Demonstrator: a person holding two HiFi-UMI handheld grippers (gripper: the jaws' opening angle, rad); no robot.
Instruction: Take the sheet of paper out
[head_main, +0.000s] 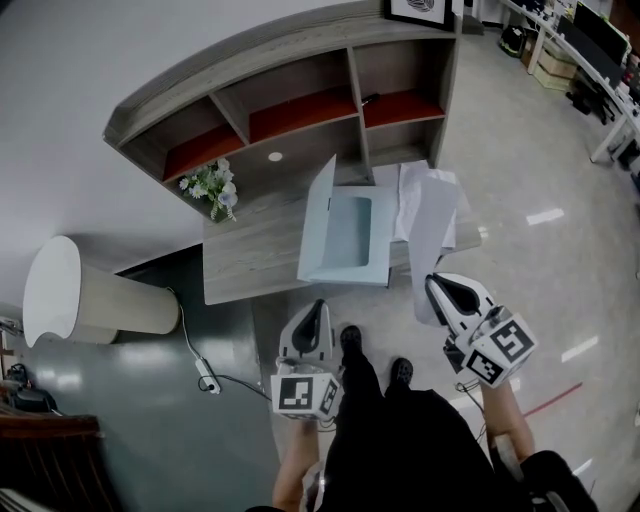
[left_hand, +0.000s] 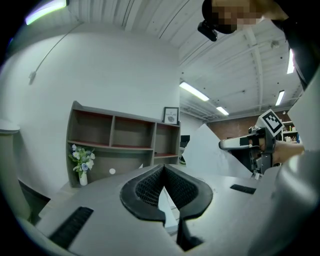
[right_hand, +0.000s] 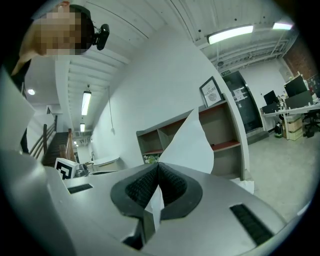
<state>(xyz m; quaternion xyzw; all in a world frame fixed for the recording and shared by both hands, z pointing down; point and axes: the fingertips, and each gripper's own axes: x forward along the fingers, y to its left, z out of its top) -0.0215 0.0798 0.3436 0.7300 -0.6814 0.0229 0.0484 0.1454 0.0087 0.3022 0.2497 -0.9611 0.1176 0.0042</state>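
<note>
A white sheet of paper (head_main: 432, 226) hangs in the air over the desk's right end, with my right gripper (head_main: 436, 284) shut on its lower edge. In the right gripper view the sheet (right_hand: 192, 144) rises from between the closed jaws of that gripper (right_hand: 158, 165). A pale blue folder (head_main: 346, 235) lies open on the wooden desk (head_main: 245, 255), its flap standing up. My left gripper (head_main: 318, 306) is in front of the desk, below the folder. Its jaws (left_hand: 163, 168) are shut with nothing in them. The left gripper view also shows the sheet (left_hand: 207, 152) and the right gripper (left_hand: 250, 143).
A shelf unit (head_main: 300, 110) backs the desk, with a vase of flowers (head_main: 212, 188) at its left and more white papers (head_main: 395, 190) at its right. A white cylinder (head_main: 85, 295) and a cabled power strip (head_main: 207, 376) are on the floor at left. The person's shoes (head_main: 350, 340) are near the desk.
</note>
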